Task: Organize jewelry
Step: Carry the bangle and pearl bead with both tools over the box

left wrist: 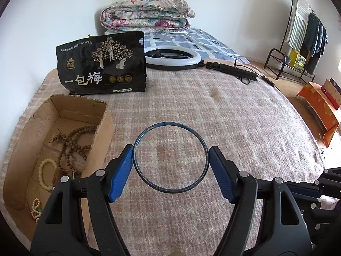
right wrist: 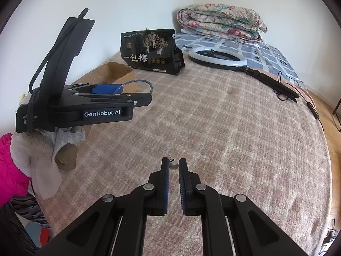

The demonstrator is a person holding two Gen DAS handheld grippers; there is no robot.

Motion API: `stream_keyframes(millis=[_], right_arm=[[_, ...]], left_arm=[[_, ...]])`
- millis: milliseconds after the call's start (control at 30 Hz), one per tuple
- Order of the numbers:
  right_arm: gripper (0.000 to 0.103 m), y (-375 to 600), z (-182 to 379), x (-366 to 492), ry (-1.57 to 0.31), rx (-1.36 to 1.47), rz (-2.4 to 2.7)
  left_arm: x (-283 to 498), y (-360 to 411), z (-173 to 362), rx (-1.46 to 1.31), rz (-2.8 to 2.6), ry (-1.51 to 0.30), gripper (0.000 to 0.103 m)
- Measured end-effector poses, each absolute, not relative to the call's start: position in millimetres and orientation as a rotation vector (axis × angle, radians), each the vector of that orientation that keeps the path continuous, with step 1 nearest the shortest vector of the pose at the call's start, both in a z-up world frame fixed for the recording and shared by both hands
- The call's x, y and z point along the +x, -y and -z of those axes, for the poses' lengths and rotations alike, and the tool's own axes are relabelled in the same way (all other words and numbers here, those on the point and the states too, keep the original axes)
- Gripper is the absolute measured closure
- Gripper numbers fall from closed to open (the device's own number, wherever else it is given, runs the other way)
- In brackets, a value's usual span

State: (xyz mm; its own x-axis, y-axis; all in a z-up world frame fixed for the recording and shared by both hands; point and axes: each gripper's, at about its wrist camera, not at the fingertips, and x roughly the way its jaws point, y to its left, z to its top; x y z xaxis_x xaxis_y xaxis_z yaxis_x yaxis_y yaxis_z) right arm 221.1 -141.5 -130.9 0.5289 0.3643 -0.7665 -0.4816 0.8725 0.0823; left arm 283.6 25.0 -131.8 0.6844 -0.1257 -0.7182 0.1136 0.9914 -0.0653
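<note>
Carrying both pieces at once — the left gripper (left wrist: pixel 170 164) spans wide across a blue bangle (left wrist: pixel 170 157), the right gripper (right wrist: pixel 173 166) pinches a pearl earring (right wrist: pixel 173 165) (nearly closed). Next: swing left to the cardboard box (left wrist: pixel 25 128).
</note>
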Motion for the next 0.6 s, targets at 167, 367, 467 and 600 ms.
stream_keyframes(millis=[167, 367, 467, 600], right_arm=[[0.096, 123.9, 109.9, 209.1, -0.843, -0.152, -0.532], [0.097, 94.5, 86.4, 196.6, -0.800, -0.153, -0.575], [0.096, 74.9, 76.1, 190.6, -0.782, -0.159, -0.606], [0.096, 48.2, 67.5, 185.8, -0.762, -0.156, -0.650]], left_arm=[[266.5, -42.6, 109.5, -0.018, 0.121, -0.777, 0.030], [245.1, -81.2, 82.4, -0.034, 0.083, -0.751, 0.030], [237.3, -105.2, 71.7, -0.059, 0.057, -0.746, 0.030], [230.0, -136.4, 59.6, -0.073, 0.021, -0.729, 0.030]])
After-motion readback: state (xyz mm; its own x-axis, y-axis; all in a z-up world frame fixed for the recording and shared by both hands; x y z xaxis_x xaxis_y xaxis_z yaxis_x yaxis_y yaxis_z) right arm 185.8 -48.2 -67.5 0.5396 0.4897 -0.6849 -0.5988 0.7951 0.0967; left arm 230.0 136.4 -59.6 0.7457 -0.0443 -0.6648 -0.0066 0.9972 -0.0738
